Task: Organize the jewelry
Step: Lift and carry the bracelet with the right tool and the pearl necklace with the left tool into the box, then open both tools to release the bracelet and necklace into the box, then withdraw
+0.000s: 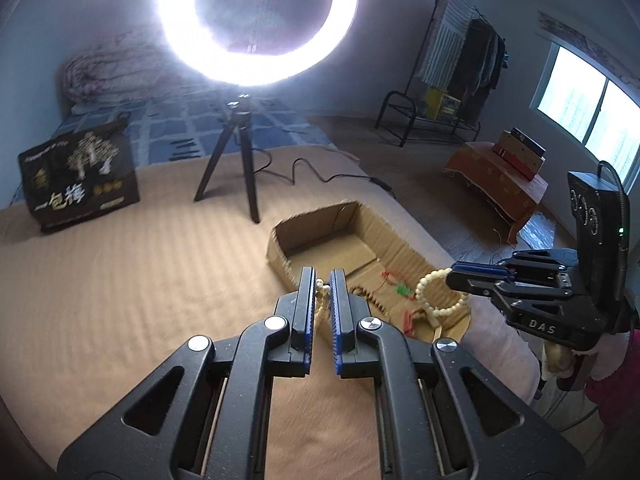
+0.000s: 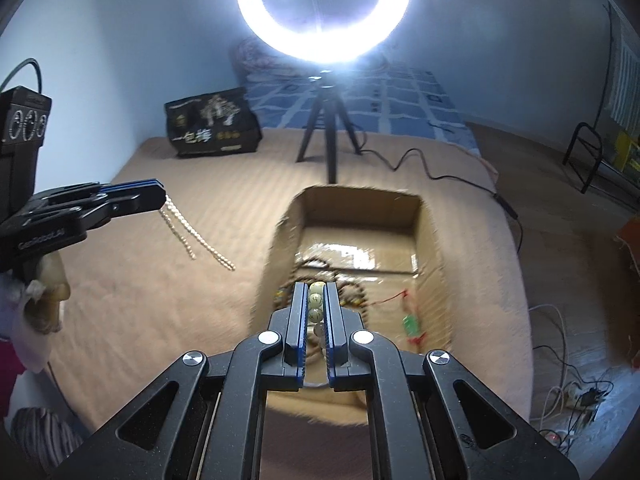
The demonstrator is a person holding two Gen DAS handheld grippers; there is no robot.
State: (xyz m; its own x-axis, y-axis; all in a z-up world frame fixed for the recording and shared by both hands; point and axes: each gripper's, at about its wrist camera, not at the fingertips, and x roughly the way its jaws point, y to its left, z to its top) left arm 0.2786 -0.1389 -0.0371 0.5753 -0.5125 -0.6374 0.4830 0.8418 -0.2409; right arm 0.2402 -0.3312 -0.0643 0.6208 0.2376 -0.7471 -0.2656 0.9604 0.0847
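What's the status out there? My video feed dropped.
Left tongs shut on small-bead strand, dangling over the bed. Right tongs shut on pale bead bracelet, above cardboard box. Dark beads already inside. Nothing blocking.

Left hand-held gripper (image 1: pixel 322 280) in the foreground, closed on a strand of small cream beads (image 1: pixel 319 300) hanging between the blue-edged fingers (image 1: pixel 338 308). Just beyond it, an open cardboard box (image 1: pixel 404 254) resting on the tan bedspread (image 1: pixel 120 280). Inside the box: dark beads (image 1: pixel 370 298), red cord (image 1: pixel 394 276), a green piece (image 1: pixel 402 290). Over the box's right edge, right hand-held gripper (image 1: pixel 450 274) pinching a cream bead bracelet (image 1: pixel 438 294). Behind the box, a glowing ring light (image 1: pixel 256 20) on a black tripod (image 1: pixel 236 160).
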